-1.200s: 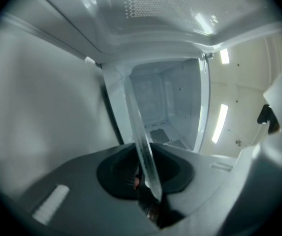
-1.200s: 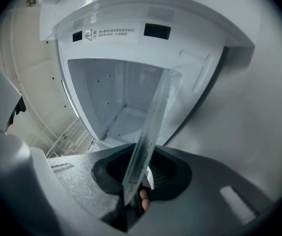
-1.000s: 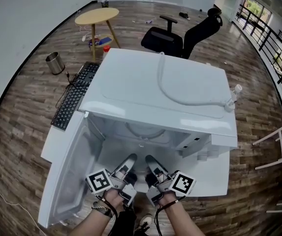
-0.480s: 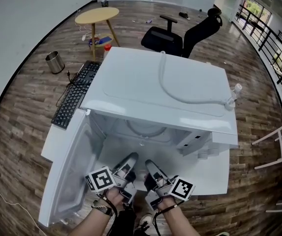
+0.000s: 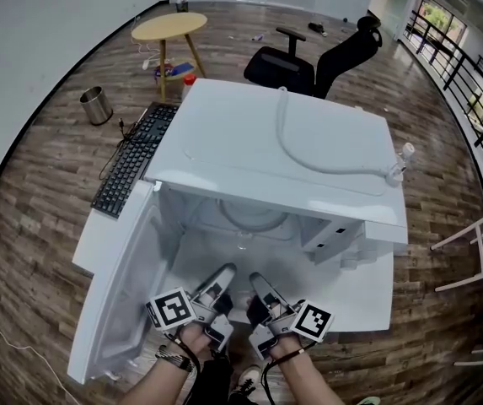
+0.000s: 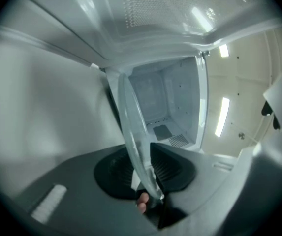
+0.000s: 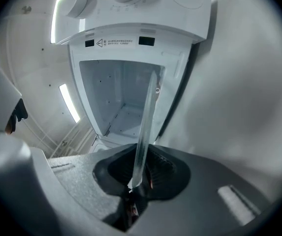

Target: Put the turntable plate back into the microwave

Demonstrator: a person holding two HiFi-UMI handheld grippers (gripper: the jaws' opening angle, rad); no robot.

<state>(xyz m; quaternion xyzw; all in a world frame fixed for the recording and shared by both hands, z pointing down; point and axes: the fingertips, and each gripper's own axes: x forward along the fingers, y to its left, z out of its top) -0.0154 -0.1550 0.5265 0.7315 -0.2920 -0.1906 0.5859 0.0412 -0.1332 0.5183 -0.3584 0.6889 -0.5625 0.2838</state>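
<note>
The person stands in front of the microwave [image 5: 283, 150], whose door [image 5: 119, 294] hangs open to the left, and holds both grippers side by side at the mouth of the cavity [image 7: 116, 97]. In the last second they have almost not moved.

What did change is the left gripper [image 5: 222, 274]. Its jaws have just been opening, and now they stand about half wide. The plate [image 6: 131, 122] is between them, but in the left gripper view I see a dark gap beside the glass, so I think the pads do not press on it any more. The right gripper [image 5: 258, 278] has its jaws narrow and closed on the near rim of the plate, so this one carries the glass now.

The plate points from both grippers toward the cavity, edge-on to their cameras. From above the glass is hard to see. A curved line under the top of the microwave may be its far rim, but I am not sure. No view tells me if the plate already lies on the cavity floor.

I judge that the release has begun on one side. If the plate is not yet seated, one grip alone could let it tilt, so the right gripper should open only when the glass rests flat.
</note>
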